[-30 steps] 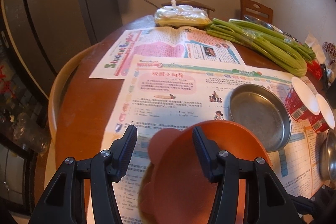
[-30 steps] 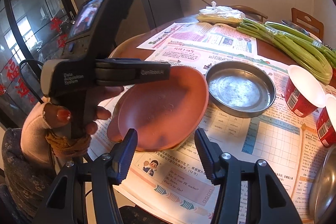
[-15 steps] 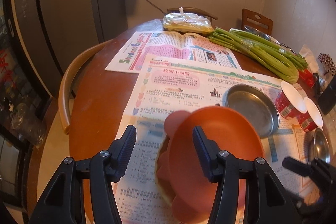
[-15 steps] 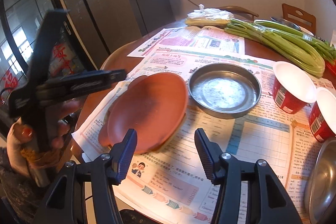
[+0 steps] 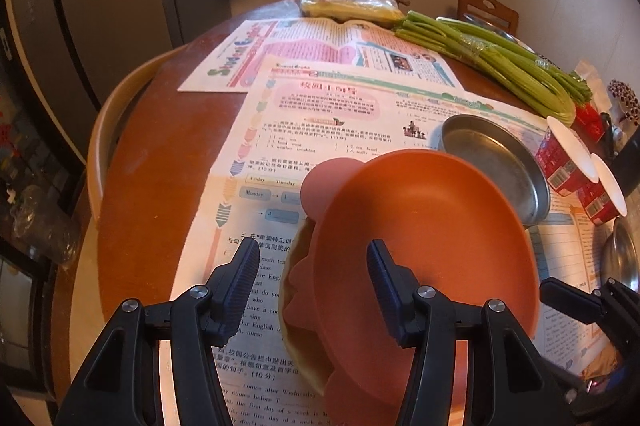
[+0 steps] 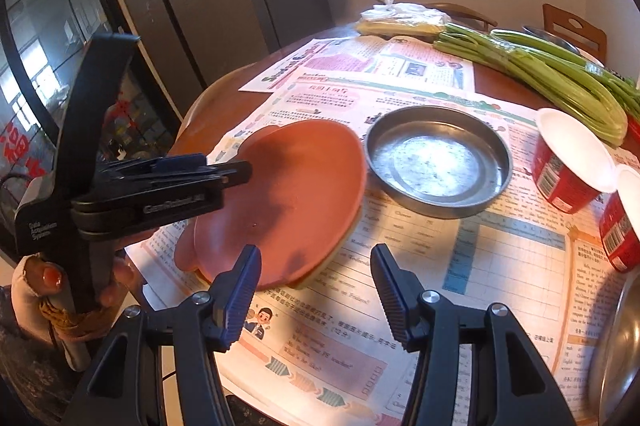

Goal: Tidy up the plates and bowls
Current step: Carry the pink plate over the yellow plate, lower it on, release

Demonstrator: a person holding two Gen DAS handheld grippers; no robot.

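Hovering apart and empty, the left claw [image 5: 312, 290] straddles the near rim of the orange plate [image 6: 288, 202] on the newspaper-covered bench [image 5: 160, 162]; the right claw [image 6: 316, 290] gapes empty beside it.

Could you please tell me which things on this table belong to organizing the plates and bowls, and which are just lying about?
Job: orange plate; round metal dish; metal bowl.
Lying about: newspapers; celery; red cups; bagged food.
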